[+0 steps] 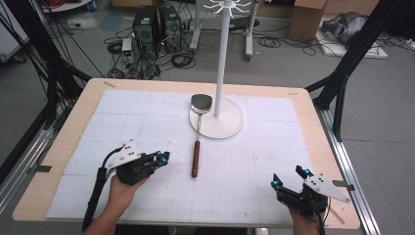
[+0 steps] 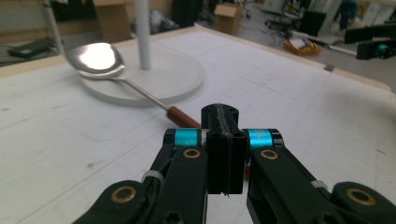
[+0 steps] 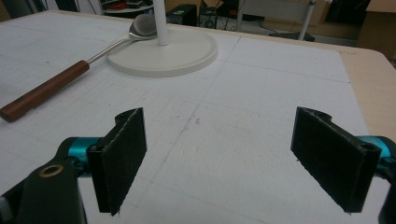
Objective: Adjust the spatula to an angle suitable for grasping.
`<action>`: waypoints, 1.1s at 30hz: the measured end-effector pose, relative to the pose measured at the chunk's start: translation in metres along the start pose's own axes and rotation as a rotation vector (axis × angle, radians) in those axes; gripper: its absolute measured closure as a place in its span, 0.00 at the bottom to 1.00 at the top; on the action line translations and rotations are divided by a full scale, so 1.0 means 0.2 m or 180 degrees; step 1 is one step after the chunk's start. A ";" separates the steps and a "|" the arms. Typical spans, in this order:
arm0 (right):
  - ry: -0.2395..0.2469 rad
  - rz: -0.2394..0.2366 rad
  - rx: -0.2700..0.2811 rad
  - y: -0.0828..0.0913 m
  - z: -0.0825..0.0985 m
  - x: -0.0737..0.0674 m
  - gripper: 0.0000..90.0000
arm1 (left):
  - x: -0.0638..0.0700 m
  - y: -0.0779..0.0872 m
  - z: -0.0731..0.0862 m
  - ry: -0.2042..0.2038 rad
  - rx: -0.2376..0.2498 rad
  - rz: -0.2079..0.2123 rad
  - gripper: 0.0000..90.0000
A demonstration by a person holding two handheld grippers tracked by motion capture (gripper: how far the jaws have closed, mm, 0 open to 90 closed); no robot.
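Observation:
A metal spatula (image 1: 197, 137) with a brown wooden handle lies mid-table. Its blade rests on the round base of a white rack stand (image 1: 230, 125), and its handle points toward the person. My left gripper (image 1: 164, 156) lies just left of the handle's end, apart from it, pointing right. In the left gripper view its jaws (image 2: 226, 140) are shut together with nothing between them, and the spatula (image 2: 182, 116) handle passes behind their tips. My right gripper (image 1: 288, 177) sits at the front right, open and holding nothing (image 3: 224, 158). It faces the spatula (image 3: 44, 95) and the stand (image 3: 163, 53).
A white gridded mat (image 1: 147, 122) covers the wooden table (image 1: 313, 112). The stand's tall pole (image 1: 221, 58) carries hooks at its top. Black frame legs (image 1: 342, 73) stand beside the table. Computers and cables (image 1: 156, 29) lie on the floor beyond the far edge.

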State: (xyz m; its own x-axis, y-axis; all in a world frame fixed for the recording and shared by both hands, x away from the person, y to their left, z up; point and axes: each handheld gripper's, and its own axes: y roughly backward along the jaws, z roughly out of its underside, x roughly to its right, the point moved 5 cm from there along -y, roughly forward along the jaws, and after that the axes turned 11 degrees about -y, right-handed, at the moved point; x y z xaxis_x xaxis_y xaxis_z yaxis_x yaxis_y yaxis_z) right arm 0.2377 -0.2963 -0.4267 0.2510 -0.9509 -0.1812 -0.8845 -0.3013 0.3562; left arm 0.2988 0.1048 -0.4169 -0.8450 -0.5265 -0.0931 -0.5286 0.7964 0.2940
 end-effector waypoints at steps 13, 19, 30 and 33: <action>-0.0014 -0.0039 -0.0020 0.01 0.01 0.00 0.19 | 0.12 -0.24 -0.04 -0.0065 -0.0114 0.0115 0.89; -0.0034 -0.0052 -0.0005 0.00 0.01 0.00 0.19 | 0.17 -0.36 -0.05 -0.0138 -0.0364 0.0192 0.99; -0.0028 -0.0064 -0.0012 0.00 0.01 -0.01 0.19 | 0.20 -0.50 0.04 -0.0085 -0.0899 0.0109 0.99; -0.0035 -0.0056 -0.0009 0.00 0.01 0.00 0.19 | 0.19 -0.50 0.06 -0.0090 -0.1010 0.0073 0.99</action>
State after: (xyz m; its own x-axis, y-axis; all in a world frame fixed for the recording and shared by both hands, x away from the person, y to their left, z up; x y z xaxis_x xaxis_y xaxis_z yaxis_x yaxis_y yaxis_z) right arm 0.2360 -0.2964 -0.4288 0.2622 -0.9446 -0.1974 -0.8789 -0.3183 0.3553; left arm 0.3184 0.0078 -0.4608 -0.8606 -0.4976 -0.1082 -0.4617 0.6728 0.5780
